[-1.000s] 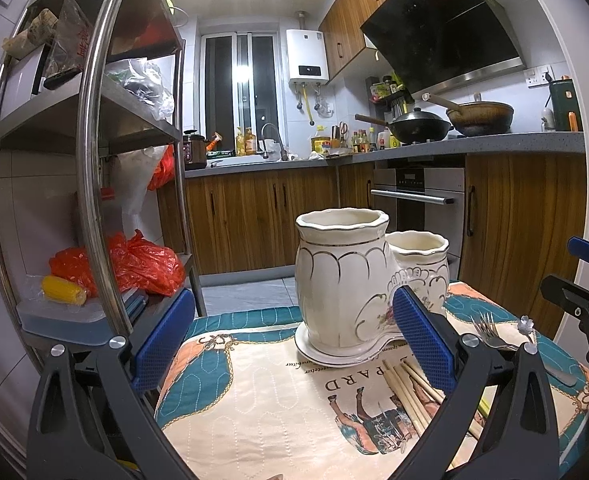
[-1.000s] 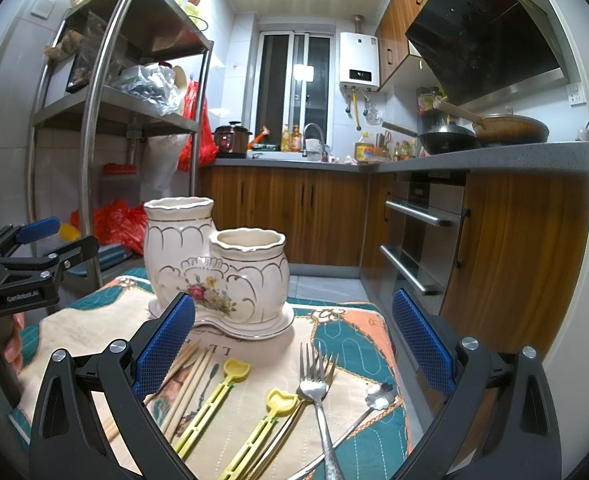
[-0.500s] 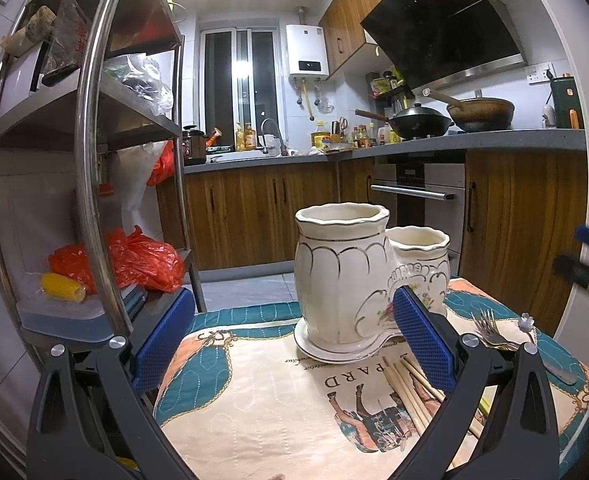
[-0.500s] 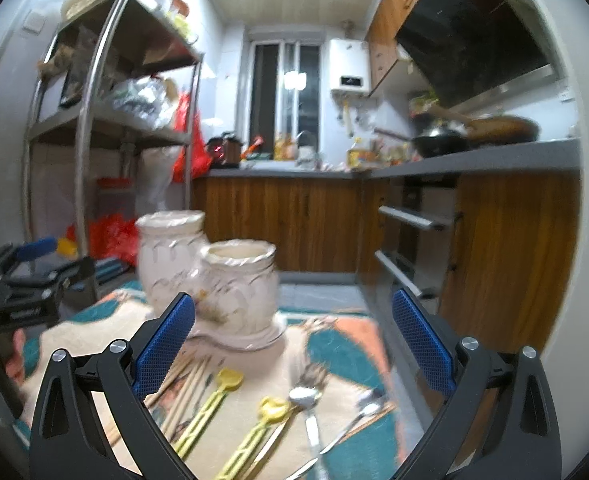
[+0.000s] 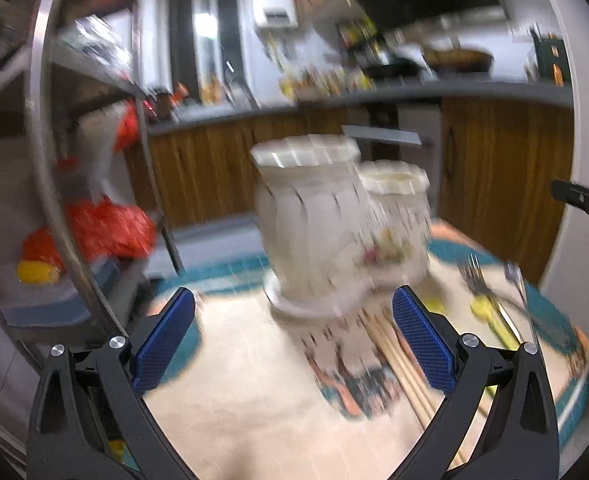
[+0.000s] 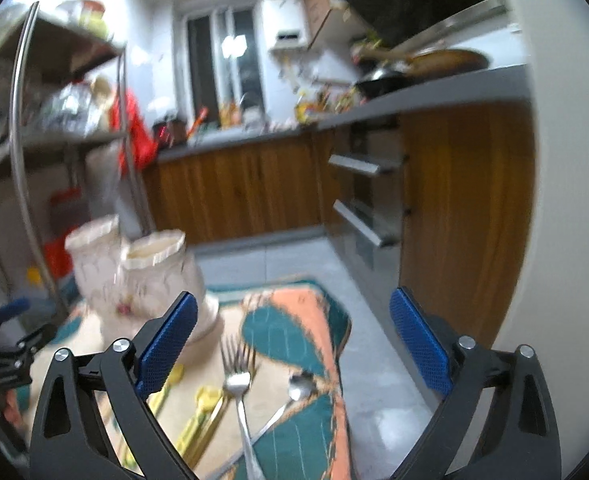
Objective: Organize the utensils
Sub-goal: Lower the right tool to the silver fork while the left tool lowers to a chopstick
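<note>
A cream ceramic double holder point(image 5: 334, 232) point(image 6: 142, 276) stands on a patterned cloth, blurred in both views. Wooden chopsticks point(image 5: 398, 356) lie in front of it. A metal fork point(image 6: 238, 380) point(image 5: 472, 276), a metal spoon point(image 6: 294, 392) and yellow-handled utensils point(image 6: 202, 412) point(image 5: 490, 320) lie to the right. My left gripper point(image 5: 292, 340) is open above the cloth, just short of the holder. My right gripper point(image 6: 292, 340) is open, hovering over the fork and spoon near the cloth's right edge. Neither gripper holds anything.
A steel shelf rack point(image 5: 42, 140) with red bags point(image 5: 106, 228) stands close on the left. Wooden kitchen cabinets point(image 6: 234, 188) and an oven point(image 6: 366, 200) lie beyond. The table drops off to the floor point(image 6: 370, 344) at the right of the cloth point(image 6: 294, 320).
Both views have swung and blurred. The right gripper has moved right and tipped down over the fork and spoon. The left gripper has shifted, so more of the utensils now show.
</note>
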A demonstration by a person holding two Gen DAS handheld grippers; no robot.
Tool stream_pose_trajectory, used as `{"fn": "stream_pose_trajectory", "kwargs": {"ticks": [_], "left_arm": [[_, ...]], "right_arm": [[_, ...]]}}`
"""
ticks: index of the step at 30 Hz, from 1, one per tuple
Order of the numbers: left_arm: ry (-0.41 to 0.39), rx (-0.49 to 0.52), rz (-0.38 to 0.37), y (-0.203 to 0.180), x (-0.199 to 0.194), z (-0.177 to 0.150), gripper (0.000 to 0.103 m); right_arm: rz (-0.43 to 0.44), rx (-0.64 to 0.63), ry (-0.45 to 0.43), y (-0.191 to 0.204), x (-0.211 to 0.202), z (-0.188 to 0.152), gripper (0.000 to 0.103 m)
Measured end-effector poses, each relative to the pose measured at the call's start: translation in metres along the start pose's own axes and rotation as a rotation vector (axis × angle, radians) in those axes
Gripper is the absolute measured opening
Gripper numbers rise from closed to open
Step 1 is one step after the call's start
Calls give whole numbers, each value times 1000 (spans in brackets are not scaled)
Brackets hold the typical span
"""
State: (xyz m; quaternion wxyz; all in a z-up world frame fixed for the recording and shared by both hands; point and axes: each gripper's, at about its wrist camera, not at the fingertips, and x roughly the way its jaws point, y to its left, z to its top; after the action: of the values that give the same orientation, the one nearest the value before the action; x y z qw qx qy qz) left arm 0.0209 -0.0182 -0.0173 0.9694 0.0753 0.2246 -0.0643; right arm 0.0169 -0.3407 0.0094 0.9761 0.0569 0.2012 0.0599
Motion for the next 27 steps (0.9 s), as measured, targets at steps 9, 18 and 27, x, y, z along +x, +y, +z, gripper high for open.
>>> {"fn": "stream_pose_trajectory", "kwargs": {"ticks": [9,18,27], "left_arm": [[314,22,-183,-23,40,-25,56],[350,22,-212,-28,46,-30,48],[355,31,-229,-34,41,-28,48]], "right_arm": [[121,-91,292,22,41,-27,55],[130,-169,380,35,49,-42,43],[127,-199,409,39,52,-49,41]]}}
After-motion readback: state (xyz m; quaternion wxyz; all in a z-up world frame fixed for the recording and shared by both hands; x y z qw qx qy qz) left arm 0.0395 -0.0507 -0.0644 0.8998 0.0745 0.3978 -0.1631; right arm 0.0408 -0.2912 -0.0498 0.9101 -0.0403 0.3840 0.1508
